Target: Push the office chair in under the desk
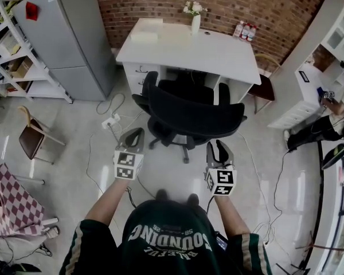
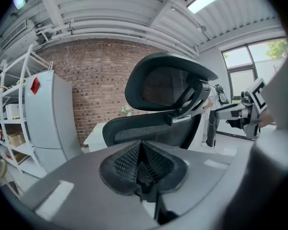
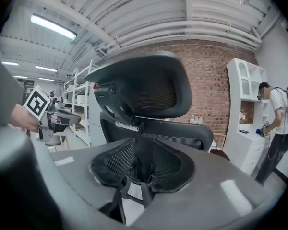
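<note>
— Where is it?
— The desk [image 1: 218, 50] is straight ahead, with the office chair [image 1: 195, 116] close before it, its backrest broadside to us.
— And the tongs?
— Both are just behind the backrest, equally near (neither touching). The left gripper [image 1: 135, 134] is closed and empty; the right gripper [image 1: 218, 146] is slightly apart and empty.

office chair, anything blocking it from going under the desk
Nothing visible does. The office chair already faces the desk opening. A power strip lies on the floor to its left, off the path. The chair hides the floor beneath it.
</note>
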`<act>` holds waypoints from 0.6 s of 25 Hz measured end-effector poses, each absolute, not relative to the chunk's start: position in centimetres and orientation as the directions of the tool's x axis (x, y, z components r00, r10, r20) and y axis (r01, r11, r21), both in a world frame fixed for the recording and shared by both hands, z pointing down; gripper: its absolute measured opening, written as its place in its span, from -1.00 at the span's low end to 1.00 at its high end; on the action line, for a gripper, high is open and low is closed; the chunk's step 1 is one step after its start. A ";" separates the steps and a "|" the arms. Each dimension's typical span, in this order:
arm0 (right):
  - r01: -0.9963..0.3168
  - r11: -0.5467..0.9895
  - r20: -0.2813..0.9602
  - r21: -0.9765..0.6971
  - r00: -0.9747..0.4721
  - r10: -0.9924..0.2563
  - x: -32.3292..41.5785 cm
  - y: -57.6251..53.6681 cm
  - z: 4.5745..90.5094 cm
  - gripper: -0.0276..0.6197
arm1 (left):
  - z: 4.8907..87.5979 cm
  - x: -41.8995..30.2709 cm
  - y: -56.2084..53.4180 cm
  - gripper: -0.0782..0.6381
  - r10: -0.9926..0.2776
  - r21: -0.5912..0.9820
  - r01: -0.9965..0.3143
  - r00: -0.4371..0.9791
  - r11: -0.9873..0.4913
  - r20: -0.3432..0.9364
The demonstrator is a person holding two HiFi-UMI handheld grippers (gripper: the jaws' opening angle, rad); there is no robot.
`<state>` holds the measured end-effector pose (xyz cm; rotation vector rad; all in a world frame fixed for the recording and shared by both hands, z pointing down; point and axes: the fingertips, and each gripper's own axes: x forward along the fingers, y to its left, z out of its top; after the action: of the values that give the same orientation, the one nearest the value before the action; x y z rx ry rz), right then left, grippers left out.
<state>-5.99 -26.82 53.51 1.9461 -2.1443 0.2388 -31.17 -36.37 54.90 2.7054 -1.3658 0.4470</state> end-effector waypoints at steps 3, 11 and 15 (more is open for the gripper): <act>-0.995 0.100 0.272 0.017 -0.092 -0.958 -6.6 -26.5 53.2 -0.65 | 55.4 -30.5 -35.1 -0.76 -0.761 -0.049 -0.787 0.575 -0.614 0.300; -0.995 0.098 0.255 0.017 -0.091 -0.963 -7.6 -25.7 52.8 -0.72 | 55.8 -29.3 -33.5 -0.76 -0.737 -0.054 -0.762 0.602 -0.645 0.307; -0.995 0.097 0.257 0.010 -0.091 -0.962 -7.8 -25.2 53.1 -0.72 | 56.2 -28.9 -33.3 -0.76 -0.729 -0.052 -0.755 0.609 -0.653 0.312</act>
<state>-7.82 -25.25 53.12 1.9717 -2.1702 0.2475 -28.92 -33.31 56.23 2.7413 -1.2673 0.4738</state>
